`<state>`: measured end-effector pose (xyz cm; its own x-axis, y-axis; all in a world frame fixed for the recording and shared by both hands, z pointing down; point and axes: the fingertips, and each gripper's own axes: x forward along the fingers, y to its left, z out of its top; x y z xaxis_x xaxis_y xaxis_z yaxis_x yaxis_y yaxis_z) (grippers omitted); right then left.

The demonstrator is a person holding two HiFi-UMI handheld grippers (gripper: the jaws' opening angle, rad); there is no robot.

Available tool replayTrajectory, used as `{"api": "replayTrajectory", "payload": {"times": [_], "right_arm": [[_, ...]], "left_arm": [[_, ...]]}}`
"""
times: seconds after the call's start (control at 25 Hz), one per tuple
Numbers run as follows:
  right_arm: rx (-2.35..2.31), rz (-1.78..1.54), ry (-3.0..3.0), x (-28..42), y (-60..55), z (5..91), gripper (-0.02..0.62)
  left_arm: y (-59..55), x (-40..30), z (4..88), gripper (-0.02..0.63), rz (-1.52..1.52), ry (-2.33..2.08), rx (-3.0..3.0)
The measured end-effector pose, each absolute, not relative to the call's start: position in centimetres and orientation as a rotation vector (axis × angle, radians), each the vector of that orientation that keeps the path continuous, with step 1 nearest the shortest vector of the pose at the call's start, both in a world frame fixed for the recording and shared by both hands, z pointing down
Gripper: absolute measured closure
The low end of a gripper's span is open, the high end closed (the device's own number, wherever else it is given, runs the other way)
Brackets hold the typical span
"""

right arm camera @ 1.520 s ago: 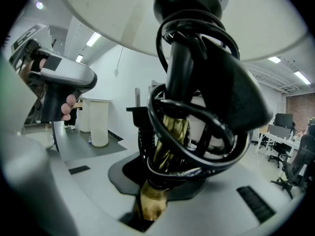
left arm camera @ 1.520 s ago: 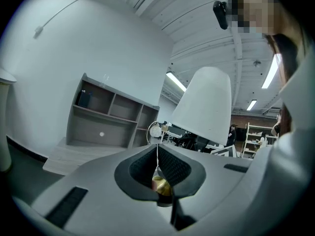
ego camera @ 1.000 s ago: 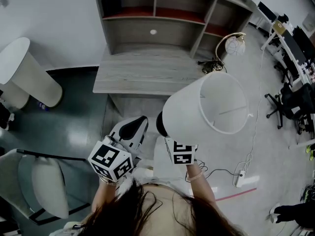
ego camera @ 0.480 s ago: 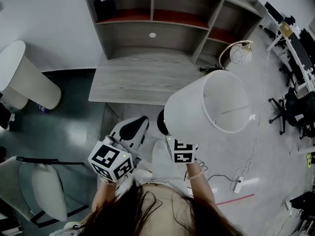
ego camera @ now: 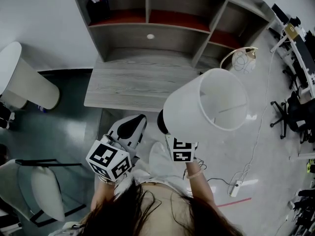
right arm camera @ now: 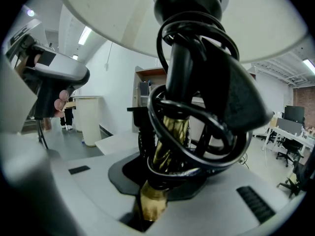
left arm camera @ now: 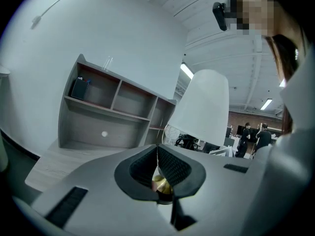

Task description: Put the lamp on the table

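Observation:
The lamp has a wide white shade (ego camera: 209, 104), tilted away from me in the head view, and a brass stem (right arm camera: 170, 146) wound with black cord (right arm camera: 197, 132). My right gripper (ego camera: 173, 135) is shut on that stem just under the shade. To its left my left gripper (ego camera: 134, 125) points at the desk, its black pads (left arm camera: 170, 166) together with a small brass piece (left arm camera: 161, 183) pinched between them. The grey wooden table (ego camera: 138, 85) lies ahead, under an open shelf unit (ego camera: 162, 18). The shade (left arm camera: 202, 107) also shows right of the left gripper's jaws.
A tall white rounded column (ego camera: 24, 80) stands left of the table. On the floor to the right are a wire-globe lamp (ego camera: 242, 60), loose cables and a power strip (ego camera: 234, 188). Office chairs (ego camera: 295, 117) stand far right, a chair frame (ego camera: 44, 191) lower left.
Both grippers and the lamp have been carried toward the table, which now sits closer and further left in the head view. The grips are unchanged.

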<state>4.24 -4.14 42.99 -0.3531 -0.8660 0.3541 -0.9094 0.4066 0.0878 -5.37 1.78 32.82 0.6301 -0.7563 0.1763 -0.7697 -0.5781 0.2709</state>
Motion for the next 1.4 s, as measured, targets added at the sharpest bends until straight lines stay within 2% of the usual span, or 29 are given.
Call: {"api": "replayTrajectory", "payload": {"times": [0.64, 1.4], "right_arm": [[1.487, 0.175, -2.329, 6.1, -11.2, 44.2, 0.517], [1.387, 0.164, -2.357, 5.5, -15.4, 46.3, 0.517]], "left_arm": [[-5.3, -3.9, 33.4, 0.592, 0.054, -1.280, 2.491], [-9.4, -6.3, 34.5, 0.592, 0.069, -1.446, 2.383]]}}
